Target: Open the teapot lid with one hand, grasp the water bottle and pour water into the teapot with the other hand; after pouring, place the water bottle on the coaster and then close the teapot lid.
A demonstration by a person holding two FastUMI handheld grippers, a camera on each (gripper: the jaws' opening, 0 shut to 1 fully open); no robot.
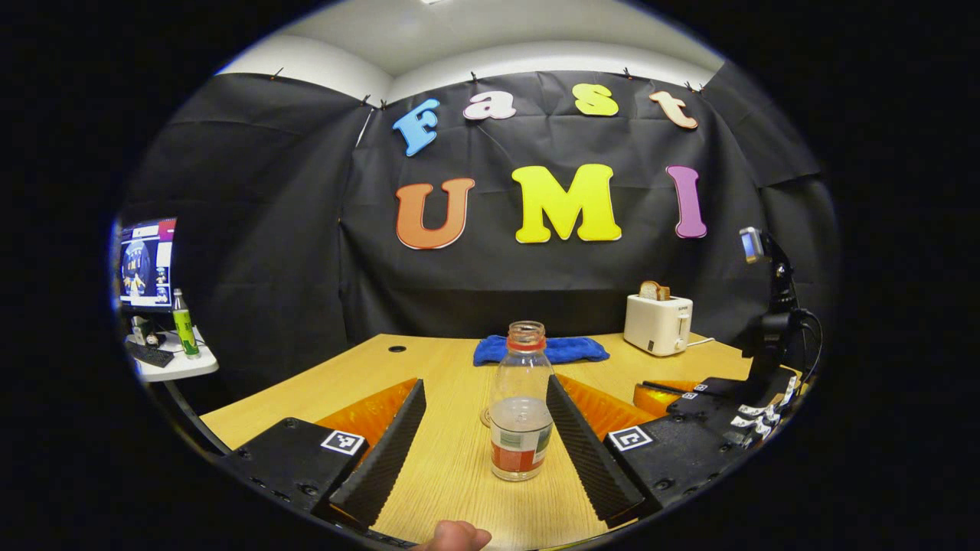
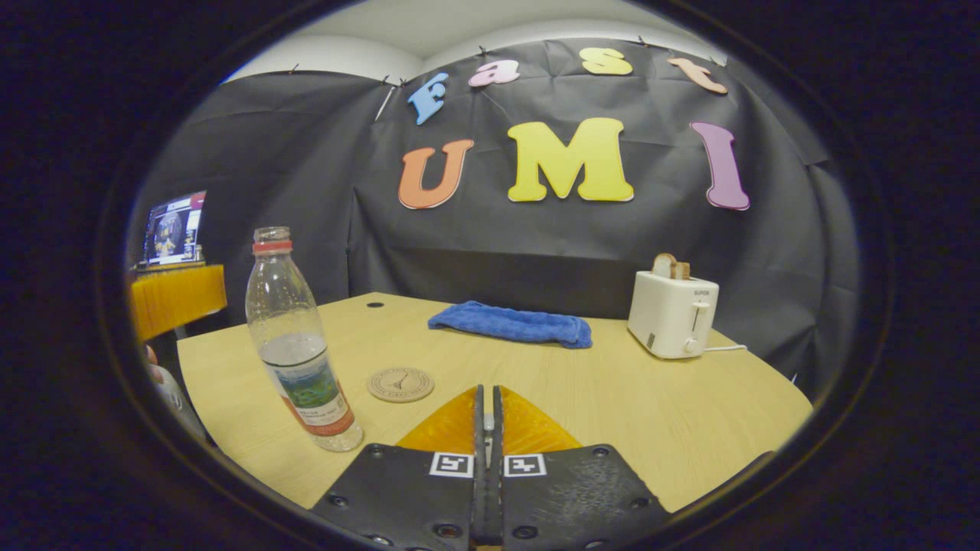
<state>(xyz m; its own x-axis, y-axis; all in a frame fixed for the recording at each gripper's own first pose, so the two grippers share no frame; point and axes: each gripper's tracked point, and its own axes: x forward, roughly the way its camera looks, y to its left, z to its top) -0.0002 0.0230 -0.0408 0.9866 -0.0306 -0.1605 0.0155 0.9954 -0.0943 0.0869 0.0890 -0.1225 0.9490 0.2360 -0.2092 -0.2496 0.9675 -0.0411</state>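
A clear, uncapped water bottle (image 1: 521, 417) with a little water stands upright on the wooden table (image 1: 452, 474). My left gripper (image 1: 485, 384) is open around it, one finger on each side, neither touching; the bottle is closer to the right finger. The round coaster (image 1: 485, 418) peeks out behind the bottle's left side. In the right gripper view the bottle (image 2: 300, 360) stands at the left with the coaster (image 2: 400, 384) just right of it. My right gripper (image 2: 487, 417) is shut low over the table, with nothing visible between its fingers; the right gripper (image 1: 693, 402) also appears at the right in the left gripper view.
A blue towel (image 2: 511, 324) lies at the back middle of the table. A white toaster (image 2: 672, 314) with bread stands back right. A camera stand (image 1: 769, 321) rises at the right edge. A side table (image 1: 172, 366) holds a monitor and a green bottle.
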